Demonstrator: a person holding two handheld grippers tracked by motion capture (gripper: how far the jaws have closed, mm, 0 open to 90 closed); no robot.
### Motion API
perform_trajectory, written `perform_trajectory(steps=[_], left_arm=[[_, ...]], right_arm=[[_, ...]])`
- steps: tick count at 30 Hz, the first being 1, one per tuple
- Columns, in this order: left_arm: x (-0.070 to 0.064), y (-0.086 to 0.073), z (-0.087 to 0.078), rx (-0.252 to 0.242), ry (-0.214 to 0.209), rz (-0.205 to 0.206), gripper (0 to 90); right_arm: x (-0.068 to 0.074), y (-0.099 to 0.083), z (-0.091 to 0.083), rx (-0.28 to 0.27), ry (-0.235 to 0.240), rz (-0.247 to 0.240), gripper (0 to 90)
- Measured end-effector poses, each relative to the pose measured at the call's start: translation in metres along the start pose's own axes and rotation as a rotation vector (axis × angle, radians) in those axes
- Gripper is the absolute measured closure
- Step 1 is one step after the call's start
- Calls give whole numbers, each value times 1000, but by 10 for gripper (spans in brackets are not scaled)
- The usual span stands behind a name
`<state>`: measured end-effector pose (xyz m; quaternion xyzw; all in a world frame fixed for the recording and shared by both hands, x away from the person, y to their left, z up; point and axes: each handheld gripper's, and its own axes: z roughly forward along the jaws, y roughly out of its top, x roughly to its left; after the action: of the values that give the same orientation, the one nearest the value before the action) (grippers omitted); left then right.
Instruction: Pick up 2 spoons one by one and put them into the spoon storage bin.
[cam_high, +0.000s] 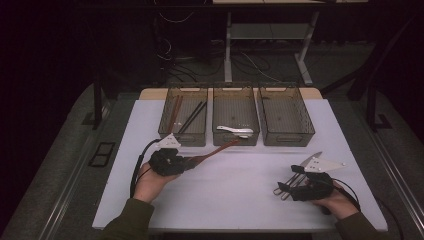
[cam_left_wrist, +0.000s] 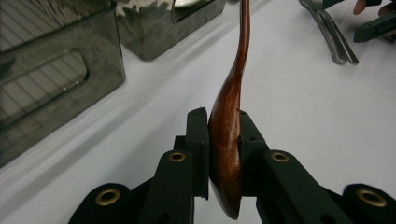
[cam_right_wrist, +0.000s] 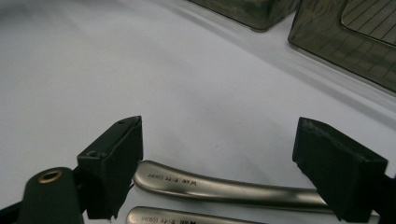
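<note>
Left gripper (cam_high: 192, 161) clamping wooden spoon (cam_left_wrist: 227, 135) by bowel-end edge, handle toward middle bin (cam_high: 235, 134); could pivot, slip. Right gripper (cam_right_wrist: 233, 163) jaws wide over two metal handles (cam_right_wrist: 224, 189); may grab both.

Reddish-brown wooden spoon (cam_left_wrist: 227, 126), silver metal handles (cam_right_wrist: 224, 189), smoky translucent bins (cam_high: 235, 115), white table (cam_high: 235, 185).

A lab/test setup is suggested: white desk (cam_high: 240, 190) in dark room, loose cables (cam_high: 250, 62) seen on floor behind.
</note>
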<state>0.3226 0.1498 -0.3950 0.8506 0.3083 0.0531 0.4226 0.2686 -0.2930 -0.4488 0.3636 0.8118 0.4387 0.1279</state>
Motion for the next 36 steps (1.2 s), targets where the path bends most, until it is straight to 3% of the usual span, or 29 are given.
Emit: perform_trajectory(steps=[14, 22, 28, 36], left_arm=[[10, 39, 11, -26, 22, 1, 786], [13, 67, 19, -18, 61, 11, 787], [20, 87, 32, -4, 98, -4, 787], [28, 111, 55, -21, 124, -26, 787]], right_arm=[[0, 0, 0, 1, 0, 4, 160], [0, 0, 0, 0, 2, 6, 160], [-1, 0, 0, -4, 3, 4, 160], [-1, 0, -1, -8, 7, 8, 160]])
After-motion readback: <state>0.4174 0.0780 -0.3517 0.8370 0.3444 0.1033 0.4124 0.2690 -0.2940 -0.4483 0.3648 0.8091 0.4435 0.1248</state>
